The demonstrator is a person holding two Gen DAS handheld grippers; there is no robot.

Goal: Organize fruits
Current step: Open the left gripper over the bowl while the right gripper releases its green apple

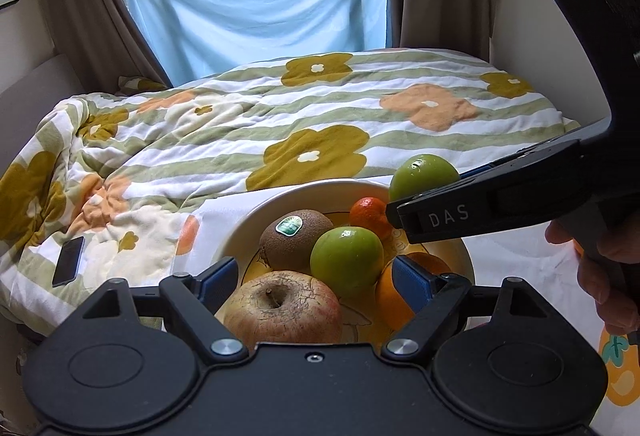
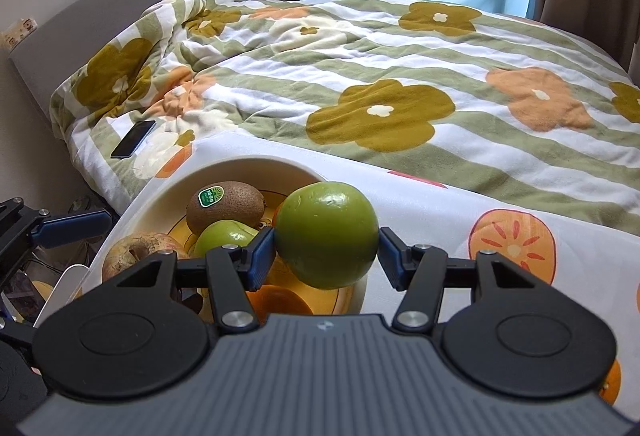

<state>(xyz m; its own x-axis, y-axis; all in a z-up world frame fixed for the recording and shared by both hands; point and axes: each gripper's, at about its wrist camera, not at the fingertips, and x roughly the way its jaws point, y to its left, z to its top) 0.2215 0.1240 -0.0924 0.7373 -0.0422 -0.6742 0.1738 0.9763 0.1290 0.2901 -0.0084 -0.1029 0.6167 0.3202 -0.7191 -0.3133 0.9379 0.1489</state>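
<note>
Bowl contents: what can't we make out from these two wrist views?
- Orange, left wrist view: mostly hidden behind the left claw's pad and the green apple.
- Tangerine, left wrist view: right side covered by the right claw; right wrist view: hidden behind the held green fruit.
- Bowl near rim: cut off by the claw bodies in both views.
- Kiwi sticker: print too small to read.

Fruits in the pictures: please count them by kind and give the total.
Green apples: 2, one in the bowl, one in the right claw
Reddish apple: 1
Kiwi: 1
Oranges: 2, small, large
Total: 6
</note>
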